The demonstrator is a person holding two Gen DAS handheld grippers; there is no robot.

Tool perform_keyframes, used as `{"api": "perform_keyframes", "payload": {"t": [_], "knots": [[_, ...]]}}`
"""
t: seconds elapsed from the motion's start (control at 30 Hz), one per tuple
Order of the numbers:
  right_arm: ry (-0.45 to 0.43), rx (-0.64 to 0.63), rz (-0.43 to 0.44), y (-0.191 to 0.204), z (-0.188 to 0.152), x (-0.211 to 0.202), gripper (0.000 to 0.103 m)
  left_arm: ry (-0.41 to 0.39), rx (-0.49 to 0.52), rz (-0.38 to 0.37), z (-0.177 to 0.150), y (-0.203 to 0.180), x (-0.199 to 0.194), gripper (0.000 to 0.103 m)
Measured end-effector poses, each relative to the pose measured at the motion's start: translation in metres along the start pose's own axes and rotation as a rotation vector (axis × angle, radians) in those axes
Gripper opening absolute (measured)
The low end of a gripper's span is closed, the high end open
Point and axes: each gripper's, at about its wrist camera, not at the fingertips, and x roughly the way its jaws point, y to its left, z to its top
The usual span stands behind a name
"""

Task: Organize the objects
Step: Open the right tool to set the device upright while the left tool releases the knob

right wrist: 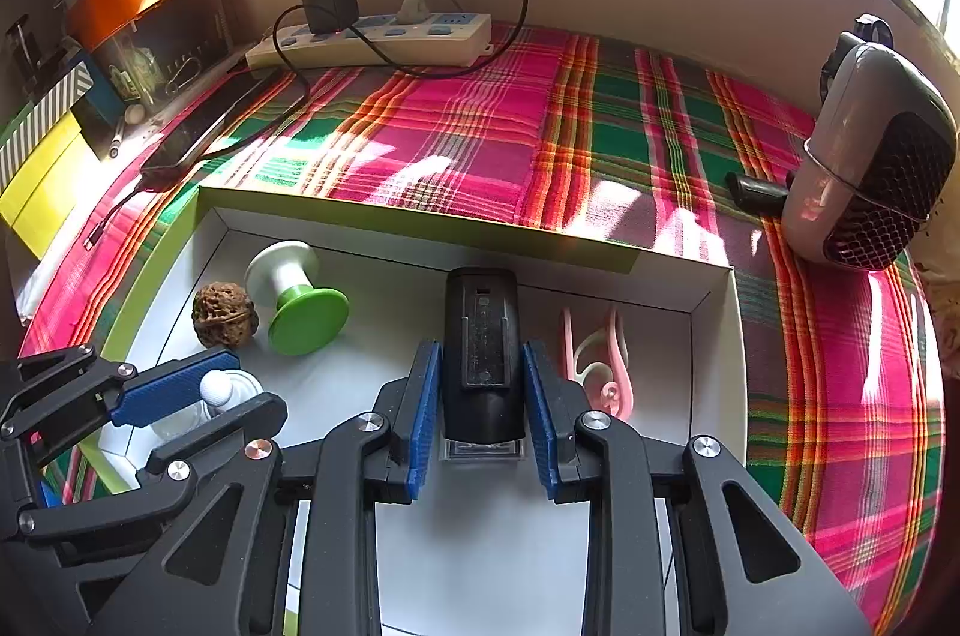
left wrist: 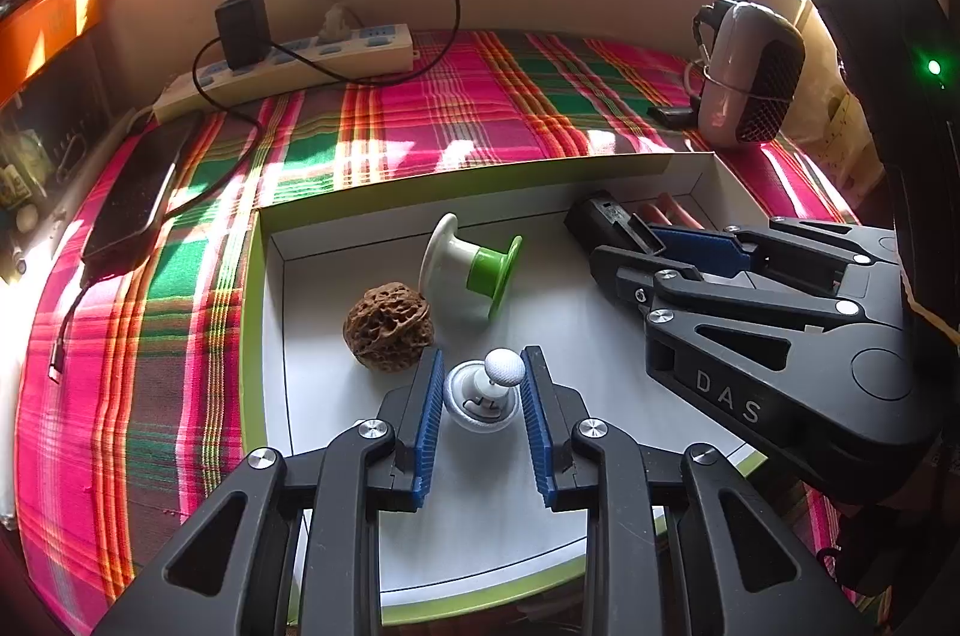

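Note:
A shallow white box with a green rim (left wrist: 255, 336) (right wrist: 156, 270) lies on the plaid cloth. Low over its floor, my left gripper (left wrist: 483, 357) (right wrist: 255, 384) has its blue pads against both sides of a small white knob with a round base (left wrist: 483, 393) (right wrist: 219, 390). My right gripper (right wrist: 481, 347) (left wrist: 636, 240) is shut on a black oblong device (right wrist: 480, 336) (left wrist: 600, 216) with a clear base, further right in the same box. A brown walnut (left wrist: 389, 325) (right wrist: 225, 315), a white-and-green spool (left wrist: 468, 264) (right wrist: 294, 300) and a pink clip (right wrist: 600, 372) also lie in the box.
Behind the box, the plaid cloth (right wrist: 480, 138) carries a white power strip (left wrist: 288, 66) with a black charger and looping cable, and a phone (left wrist: 135, 192) at the left. A grey grilled appliance (right wrist: 870, 156) stands at the right. Boxes are stacked at the far left.

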Motion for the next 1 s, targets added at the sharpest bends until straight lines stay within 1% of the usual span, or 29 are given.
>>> {"api": "perform_keyframes", "payload": {"t": [0.37, 0.5, 0.77, 0.8, 0.83, 0.87, 1.0], "knots": [[0.0, 0.0, -0.007, 0.001, -0.001, 0.001, 0.029, 0.001, -0.003, -0.001, 0.0, 0.0, 0.0, 0.024], [0.0, 0.004, -0.008, 0.001, -0.001, 0.0, 0.033, 0.001, -0.002, 0.002, 0.0, 0.0, 0.0, 0.024], [-0.014, 0.01, -0.01, 0.004, -0.003, -0.008, 0.035, -0.01, -0.015, 0.004, -0.003, 0.002, -0.006, 0.025], [-0.017, 0.011, -0.01, 0.004, -0.003, -0.009, 0.038, -0.018, -0.015, 0.008, -0.003, 0.002, -0.009, 0.025], [-0.02, 0.012, -0.01, 0.004, -0.003, -0.011, 0.043, -0.025, -0.01, 0.013, -0.003, 0.002, -0.011, 0.025], [-0.025, 0.015, -0.008, 0.005, -0.004, -0.013, 0.045, -0.027, -0.007, 0.014, -0.004, 0.002, -0.013, 0.025], [-0.037, 0.019, -0.006, 0.008, -0.007, -0.02, 0.045, -0.04, -0.007, 0.01, -0.006, 0.001, -0.022, 0.025]]}}
